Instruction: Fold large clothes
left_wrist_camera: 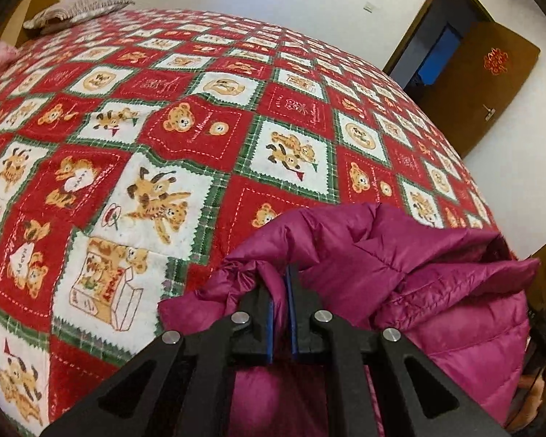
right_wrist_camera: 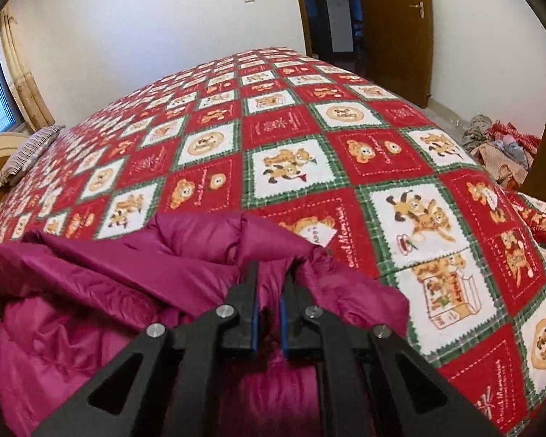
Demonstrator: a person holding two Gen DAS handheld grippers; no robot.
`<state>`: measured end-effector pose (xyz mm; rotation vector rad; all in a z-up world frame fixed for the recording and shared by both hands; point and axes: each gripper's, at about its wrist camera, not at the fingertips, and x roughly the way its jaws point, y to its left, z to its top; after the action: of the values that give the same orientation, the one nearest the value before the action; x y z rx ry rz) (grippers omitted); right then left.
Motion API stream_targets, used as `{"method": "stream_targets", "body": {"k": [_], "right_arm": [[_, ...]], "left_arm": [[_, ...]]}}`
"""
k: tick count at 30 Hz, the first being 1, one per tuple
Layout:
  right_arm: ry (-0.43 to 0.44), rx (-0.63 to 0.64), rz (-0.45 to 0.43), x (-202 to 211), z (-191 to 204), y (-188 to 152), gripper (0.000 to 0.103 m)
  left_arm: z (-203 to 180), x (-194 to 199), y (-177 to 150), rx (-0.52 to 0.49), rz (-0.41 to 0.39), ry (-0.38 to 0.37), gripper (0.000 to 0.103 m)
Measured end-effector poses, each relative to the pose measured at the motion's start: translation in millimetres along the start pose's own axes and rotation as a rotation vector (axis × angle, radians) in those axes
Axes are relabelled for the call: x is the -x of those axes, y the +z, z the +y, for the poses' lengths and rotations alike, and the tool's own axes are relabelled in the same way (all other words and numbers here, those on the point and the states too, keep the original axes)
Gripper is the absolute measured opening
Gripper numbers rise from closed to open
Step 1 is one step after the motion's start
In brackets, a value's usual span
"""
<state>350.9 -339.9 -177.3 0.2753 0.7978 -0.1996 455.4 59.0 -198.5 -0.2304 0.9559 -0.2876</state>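
A magenta puffer jacket [left_wrist_camera: 436, 291] hangs bunched over the near edge of a bed. My left gripper [left_wrist_camera: 278, 273] is shut on a gathered fold at the jacket's left end. In the right wrist view the same jacket [right_wrist_camera: 109, 291] spreads to the left, and my right gripper [right_wrist_camera: 271, 273] is shut on a fold at its right end. The blue pads of both grippers pinch the fabric. Both hold the jacket lifted just above the bedspread. The lower part of the jacket is hidden behind the grippers.
The bed carries a red, white and green teddy-bear quilt [left_wrist_camera: 200, 127], also seen in the right wrist view [right_wrist_camera: 309, 145]. A grey pillow [left_wrist_camera: 80, 7] lies at its far end. A brown door [left_wrist_camera: 480, 83] stands open. A pile of clothes [right_wrist_camera: 506, 145] lies right of the bed.
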Motion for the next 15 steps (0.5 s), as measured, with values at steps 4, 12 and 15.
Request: {"method": "stream_targets", "body": {"k": [4,12,15], "right_arm": [[-0.047,0.034,-0.013,-1.5,6.6,-2.1,0.01],[0.056,-0.028,-0.094,34.4,-6.0,11.9,0.054],[0.076,-0.071,-0.273,91.0,-13.2,18.9,0.1]], "left_arm": [[-0.7,8.6,1.9,-0.001,-0.036,0.007,0.008],[34.3,69.4,46.0,0.16,-0.032,-0.221,0.009],[18.3,83.8,52.5,0.059,-0.047,-0.152,0.013]]}}
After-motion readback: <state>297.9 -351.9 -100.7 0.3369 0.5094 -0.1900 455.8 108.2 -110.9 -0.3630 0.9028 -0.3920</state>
